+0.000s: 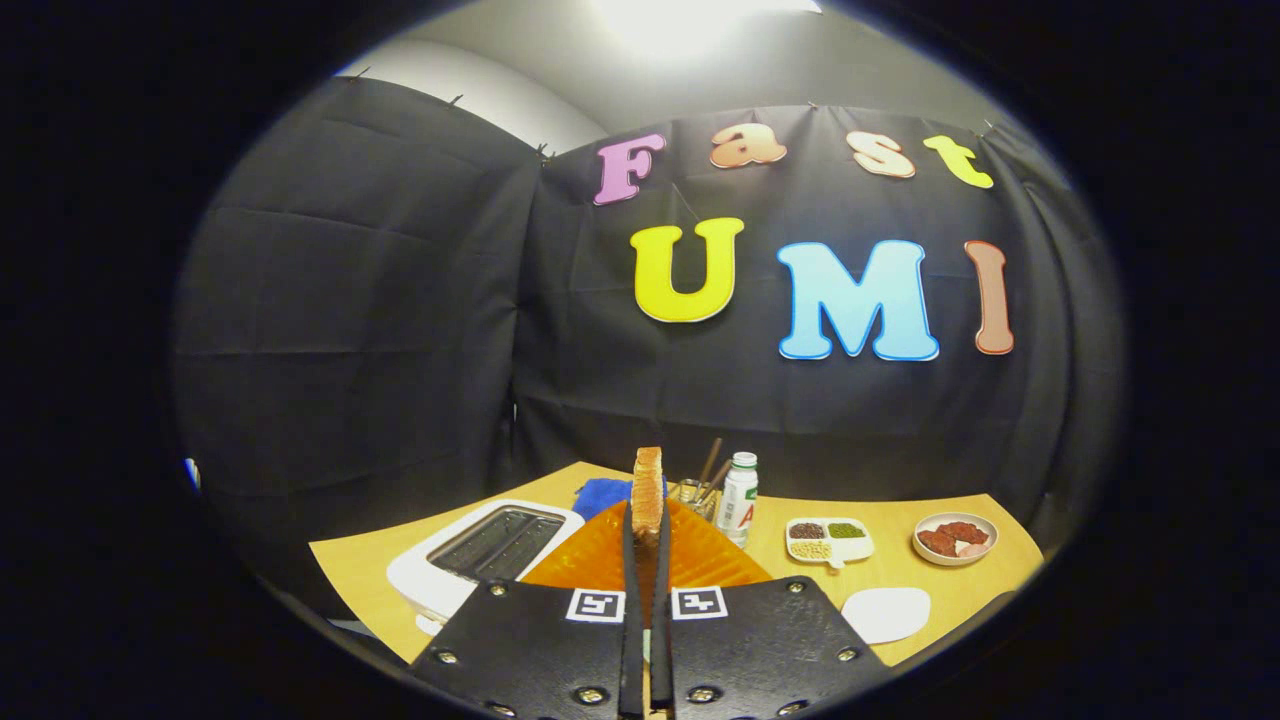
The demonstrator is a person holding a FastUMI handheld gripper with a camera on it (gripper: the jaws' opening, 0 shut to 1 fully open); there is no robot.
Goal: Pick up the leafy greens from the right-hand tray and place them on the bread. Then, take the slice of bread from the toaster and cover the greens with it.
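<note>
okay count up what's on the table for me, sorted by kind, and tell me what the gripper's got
Bread, upright between both fingers of the gripper: 1 slice
Toaster: 1
Dishes with food: 2, divided tray, bowl
Bottle: 1
Orange mat: 1
Total: 6

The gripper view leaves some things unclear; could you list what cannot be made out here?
- Orange plate: its middle is hidden by the gripper and the upright bread slice it is shut on, so greens there cannot be confirmed.
- Toaster: its near corner is covered by the gripper body.
- Divided dish: contents too small to identify.
- White item: partly cut off, unidentifiable.
</note>
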